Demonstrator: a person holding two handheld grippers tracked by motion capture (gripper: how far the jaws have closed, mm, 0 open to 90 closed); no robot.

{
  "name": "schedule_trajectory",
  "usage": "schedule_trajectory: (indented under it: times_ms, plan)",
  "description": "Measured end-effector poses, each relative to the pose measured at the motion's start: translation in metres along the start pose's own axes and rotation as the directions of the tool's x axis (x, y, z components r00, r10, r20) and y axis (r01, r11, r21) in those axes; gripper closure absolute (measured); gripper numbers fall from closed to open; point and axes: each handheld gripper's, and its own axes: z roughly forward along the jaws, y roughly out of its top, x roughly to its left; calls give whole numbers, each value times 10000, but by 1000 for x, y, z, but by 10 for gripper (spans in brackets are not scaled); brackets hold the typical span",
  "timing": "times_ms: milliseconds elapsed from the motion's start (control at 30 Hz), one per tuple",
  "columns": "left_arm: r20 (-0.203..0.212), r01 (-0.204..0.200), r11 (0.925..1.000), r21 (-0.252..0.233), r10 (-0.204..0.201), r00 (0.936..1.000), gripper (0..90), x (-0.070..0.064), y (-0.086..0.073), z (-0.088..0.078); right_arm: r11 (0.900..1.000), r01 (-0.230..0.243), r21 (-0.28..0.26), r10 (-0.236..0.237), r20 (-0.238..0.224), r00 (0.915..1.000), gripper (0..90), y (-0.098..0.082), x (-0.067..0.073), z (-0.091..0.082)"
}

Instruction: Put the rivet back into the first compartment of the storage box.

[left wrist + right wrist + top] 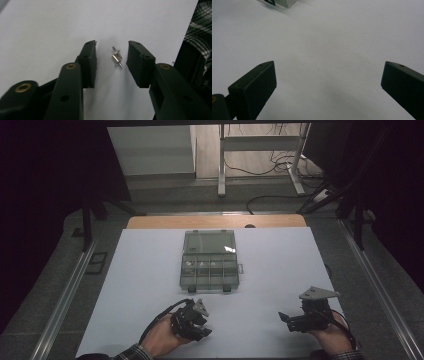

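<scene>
Trouble at the near left of the bench (150,270): your left gripper (111,56) brackets a small metal part (116,58) lying loose on the white sheet, pads not yet touching it, and a skewed squeeze could roll or flick it away. Open sheet stretches ahead to the compartment box (210,261) at centre, lid up. Your right gripper (328,82) hangs released over bare sheet, near the bench's right edge.

One clear plastic compartment box with open lid (209,266) at frame centre, two black two-jaw grippers, left (206,321) and right (283,321), along the bottom edge, one small silver metal cylinder with pin (116,58), one smaller silver screw (114,47) just above it
</scene>
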Motion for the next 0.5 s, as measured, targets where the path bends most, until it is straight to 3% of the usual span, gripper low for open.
schedule_trajectory:
  times_ms: [233,333,500]
  plan:
    - [-65,-343,9987,364,346,9994,724,-4,1,7,10000,-2,4,2,-2,10000,2,0,0,0]
    - [-273,-464,9980,436,476,9985,780,-6,1,8,10000,14,8,-14,-4,10000,2,0,0,0]
    - [-61,-296,9989,375,299,9995,815,-3,0,7,10000,-5,0,5,-4,10000,2,0,0,0]
